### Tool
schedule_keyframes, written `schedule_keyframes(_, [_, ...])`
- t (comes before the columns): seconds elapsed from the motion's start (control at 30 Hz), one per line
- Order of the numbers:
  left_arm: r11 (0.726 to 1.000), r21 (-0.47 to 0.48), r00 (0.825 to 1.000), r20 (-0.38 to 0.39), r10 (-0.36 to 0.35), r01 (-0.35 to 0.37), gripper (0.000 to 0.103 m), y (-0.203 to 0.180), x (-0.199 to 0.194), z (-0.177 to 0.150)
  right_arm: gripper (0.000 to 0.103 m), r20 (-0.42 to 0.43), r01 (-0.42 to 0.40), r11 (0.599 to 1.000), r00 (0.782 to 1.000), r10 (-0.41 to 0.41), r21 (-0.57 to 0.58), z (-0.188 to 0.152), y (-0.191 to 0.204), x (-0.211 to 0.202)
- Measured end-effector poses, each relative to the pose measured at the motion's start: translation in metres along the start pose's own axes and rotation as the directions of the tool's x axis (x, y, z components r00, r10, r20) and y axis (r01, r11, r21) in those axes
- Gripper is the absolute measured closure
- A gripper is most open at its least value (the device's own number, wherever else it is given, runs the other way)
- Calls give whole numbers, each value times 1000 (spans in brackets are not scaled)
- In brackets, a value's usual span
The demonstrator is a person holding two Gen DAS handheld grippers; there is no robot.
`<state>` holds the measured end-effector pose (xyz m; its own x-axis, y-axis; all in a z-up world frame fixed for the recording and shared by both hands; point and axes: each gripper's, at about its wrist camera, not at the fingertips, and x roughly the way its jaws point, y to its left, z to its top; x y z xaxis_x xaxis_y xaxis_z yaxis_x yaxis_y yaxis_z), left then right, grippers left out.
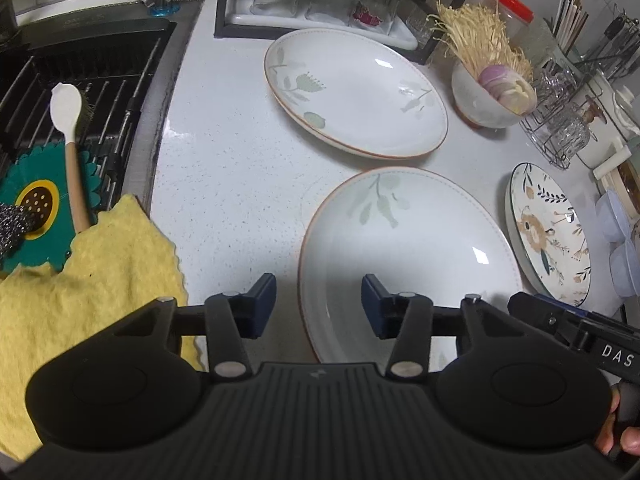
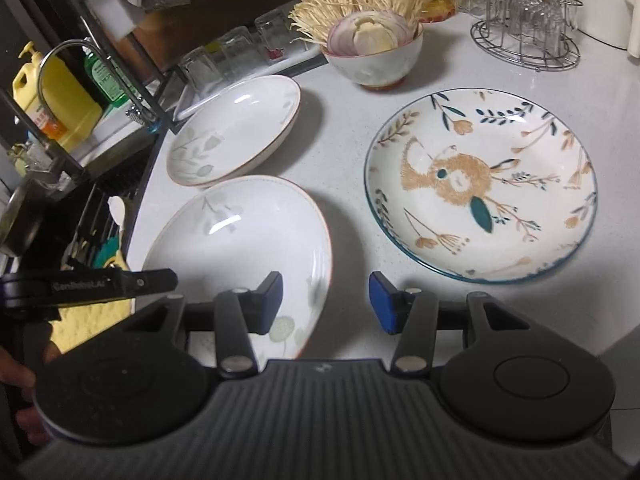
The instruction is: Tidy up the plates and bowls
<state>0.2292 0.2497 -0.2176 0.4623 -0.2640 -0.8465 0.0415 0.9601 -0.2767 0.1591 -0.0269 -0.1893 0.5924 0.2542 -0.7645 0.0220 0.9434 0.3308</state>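
Two white oval plates with pale green leaf prints lie on the white counter: a near one and a far one. A round plate with a tan flower and blue rim lies to their right. A bowl of enoki mushrooms and onion slices stands behind. My left gripper is open and empty above the near plate's left rim. My right gripper is open and empty above the near plate's right rim.
A sink with a black rack, a white spatula and a yellow cloth lies at the left. A tray of upturned glasses and a wire glass rack stand at the back. Soap bottles stand by the tap.
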Motion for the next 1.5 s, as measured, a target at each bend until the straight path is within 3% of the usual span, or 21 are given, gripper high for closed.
schedule_keyframes(0.23, [999, 15, 999, -19, -28, 28, 69, 4, 15, 10, 74, 0, 12, 1000, 1000, -12, 26, -1, 1, 18])
schedule_keyframes(0.43, [997, 59, 999, -23, -41, 42, 74, -2, 23, 16, 86, -8, 5, 999, 1000, -5, 40, -1, 1, 28])
schedule_keyframes(0.77, [996, 50, 996, -46, -76, 78, 74, 2, 25, 25, 85, -1, -10, 998, 1000, 10, 57, 0, 2, 26])
schedule_keyframes(1.03, [993, 50, 994, -27, -108, 110, 74, -4, 1, 35, 85, 9, -22, 998, 1000, 22, 50, 13, 5, 9])
schedule_keyframes(1.5, [987, 74, 989, 24, -148, 145, 74, -65, -43, 54, 85, 59, -19, 1000, 998, 18, 12, 38, -20, -46])
